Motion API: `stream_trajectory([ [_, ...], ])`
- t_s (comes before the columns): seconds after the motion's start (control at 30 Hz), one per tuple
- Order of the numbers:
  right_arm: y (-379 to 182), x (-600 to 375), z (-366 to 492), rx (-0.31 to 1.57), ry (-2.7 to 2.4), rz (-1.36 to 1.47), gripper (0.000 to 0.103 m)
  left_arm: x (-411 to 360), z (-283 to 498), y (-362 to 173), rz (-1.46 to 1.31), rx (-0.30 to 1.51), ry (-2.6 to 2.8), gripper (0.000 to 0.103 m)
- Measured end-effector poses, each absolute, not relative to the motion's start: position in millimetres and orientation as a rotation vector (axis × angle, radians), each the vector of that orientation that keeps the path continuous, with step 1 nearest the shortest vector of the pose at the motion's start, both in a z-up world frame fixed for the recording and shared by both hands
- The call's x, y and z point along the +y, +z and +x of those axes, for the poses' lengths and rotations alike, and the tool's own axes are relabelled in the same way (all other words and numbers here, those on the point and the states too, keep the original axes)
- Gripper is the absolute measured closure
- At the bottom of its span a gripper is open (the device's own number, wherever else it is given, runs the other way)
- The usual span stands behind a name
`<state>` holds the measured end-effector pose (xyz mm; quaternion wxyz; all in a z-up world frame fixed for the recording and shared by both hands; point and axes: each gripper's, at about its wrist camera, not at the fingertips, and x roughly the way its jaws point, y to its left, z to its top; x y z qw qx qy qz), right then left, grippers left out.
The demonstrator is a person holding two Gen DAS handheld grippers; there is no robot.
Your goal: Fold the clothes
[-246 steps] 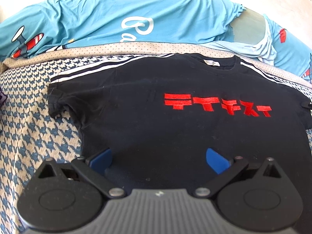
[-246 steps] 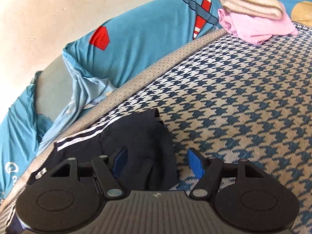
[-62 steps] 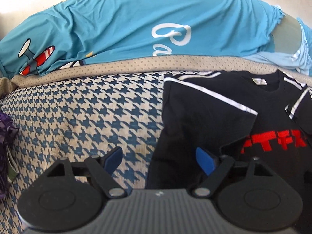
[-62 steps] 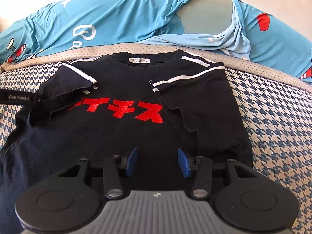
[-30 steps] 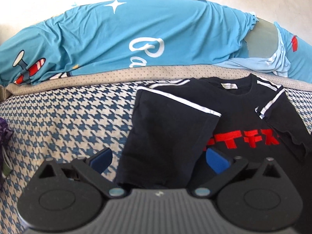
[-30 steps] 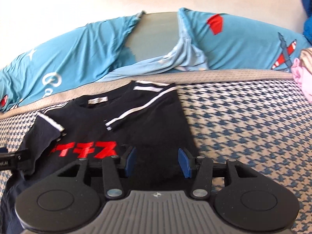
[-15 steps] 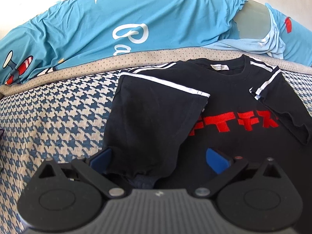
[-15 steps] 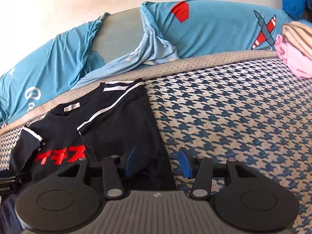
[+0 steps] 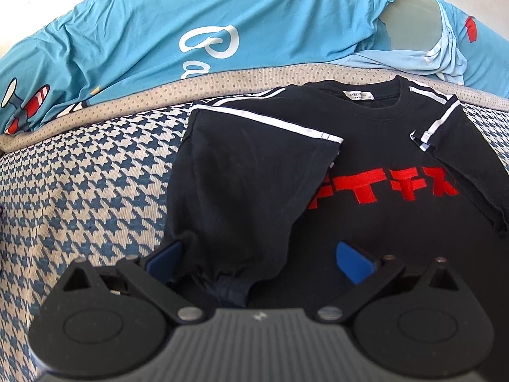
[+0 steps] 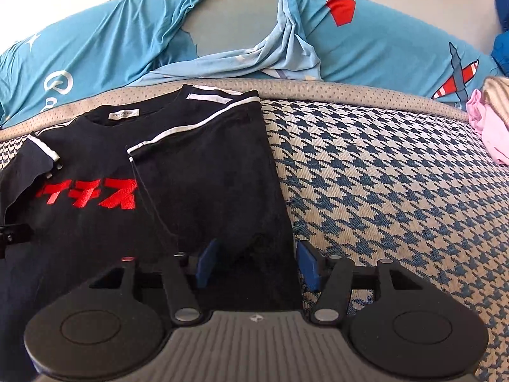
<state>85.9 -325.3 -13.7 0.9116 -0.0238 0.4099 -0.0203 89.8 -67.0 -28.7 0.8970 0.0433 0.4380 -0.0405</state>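
L wrist view: your left gripper (image 9: 257, 262) is open over the tee (image 9: 375, 222), bunched hem of the folded-in side between the pads, not pinched. Tee lies flat on the bed (image 9: 79, 175), collar near the far edge by the blue pillow (image 9: 222, 25).

R wrist view: your right gripper (image 10: 257, 262) jaws are opening, tee's (image 10: 203, 175) folded edge between them, pads clear. Pink cloth (image 10: 490, 133) at bed's (image 10: 397, 175) far right.
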Motion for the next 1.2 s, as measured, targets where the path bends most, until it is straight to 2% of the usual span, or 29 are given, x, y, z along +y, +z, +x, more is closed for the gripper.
stream_trajectory([
  [0.27, -8.1, -331.2, 81.1, 0.876, -0.008, -0.037, 0.048, -67.2, 90.2, -29.0, 0.094, 0.907, -0.082, 0.000],
  [0.6, -6.3, -380.5, 85.9, 0.849, 0.025, 0.242, 0.048, -67.4, 90.3, -29.4, 0.094, 0.908, -0.086, 0.000],
  [0.7, -8.8, -381.7, 85.9, 0.827, 0.049, 0.242, 0.048, -67.5, 90.1, -29.4, 0.094, 0.908, -0.087, 0.000],
  [0.8, -12.3, -377.7, 85.9, 0.802, 0.067, 0.214, 0.053, -67.3, 90.0, -29.2, 0.095, 0.909, -0.089, 0.000],
  [0.97, -17.0, -372.4, 88.1, 0.763, 0.090, 0.187, 0.069, -66.9, 89.8, -29.1, 0.093, 0.910, -0.091, 0.000],
  [1.2, -15.4, -367.9, 87.6, 0.740, 0.122, 0.179, 0.087, -67.1, 90.0, -28.9, 0.091, 0.913, -0.090, 0.000],
])
